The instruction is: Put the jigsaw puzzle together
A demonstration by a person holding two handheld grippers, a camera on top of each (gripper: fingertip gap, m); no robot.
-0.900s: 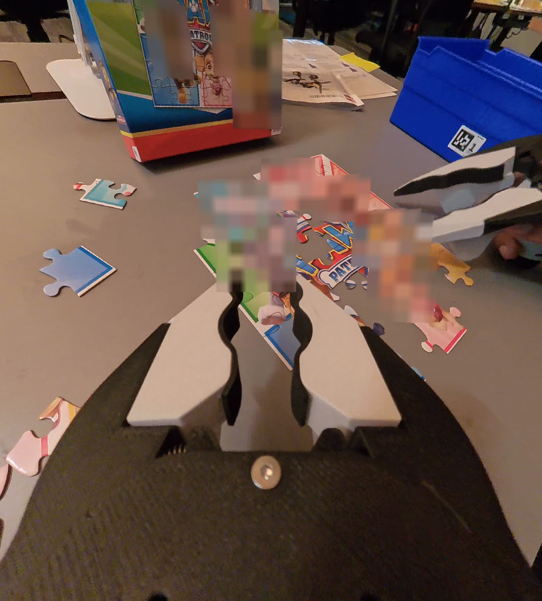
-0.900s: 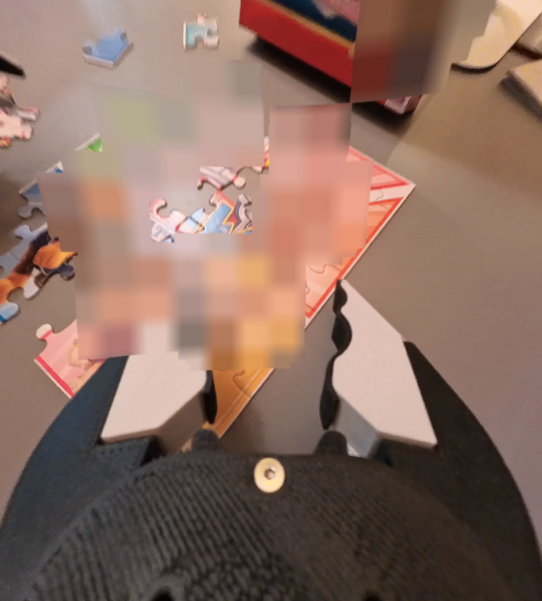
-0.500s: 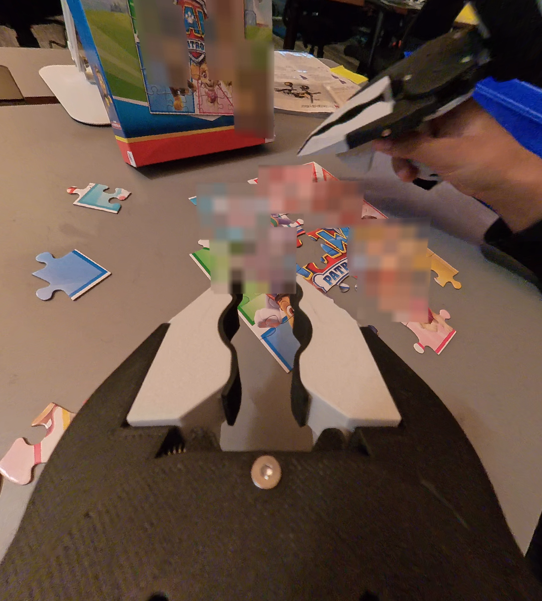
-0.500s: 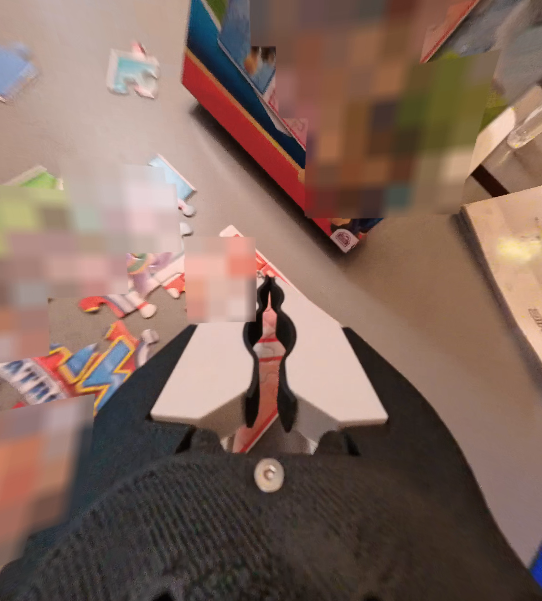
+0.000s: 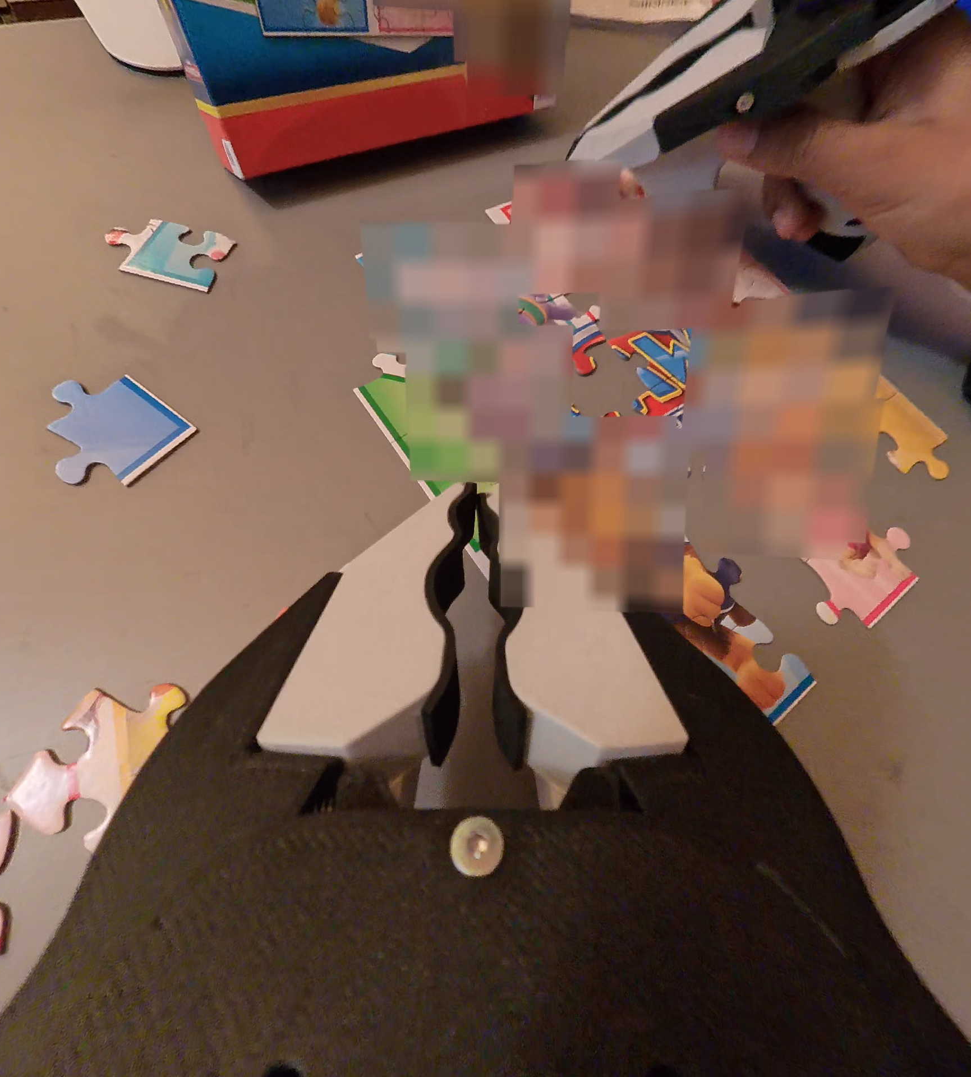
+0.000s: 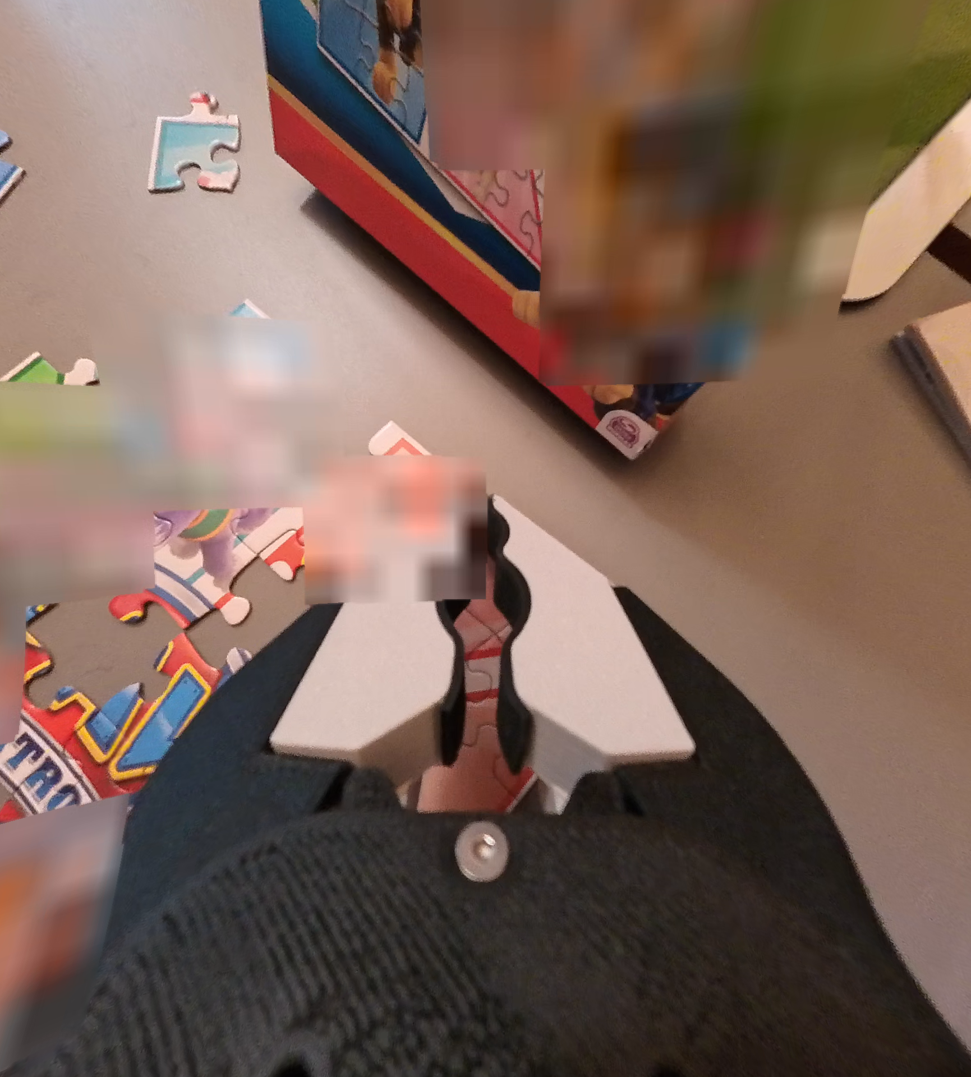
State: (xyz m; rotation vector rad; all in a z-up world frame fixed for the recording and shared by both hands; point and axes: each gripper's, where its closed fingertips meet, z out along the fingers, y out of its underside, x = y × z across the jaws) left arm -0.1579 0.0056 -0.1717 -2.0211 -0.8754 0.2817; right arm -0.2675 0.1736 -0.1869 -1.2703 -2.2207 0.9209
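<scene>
Puzzle (image 5: 640,361) edges, seemingly beneath both closed grippers, bare table (image 5: 273,553) leftward

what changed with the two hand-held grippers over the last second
The left hand-held gripper closed its fingers, tips now meeting over the green-edged puzzle. The right hand-held gripper swung across to the puzzle's far corner, near the box, and also closed. Loose pieces stayed put.

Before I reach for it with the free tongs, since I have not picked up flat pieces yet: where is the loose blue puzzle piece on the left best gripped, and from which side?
Grip the blue puzzle piece at its pointed corner with the white border, coming in low from the right. It lies flat on the grey table with nothing beside it, so only an edge offers a hold; the two straight edges there look firmer than the knobs opposite.
</scene>
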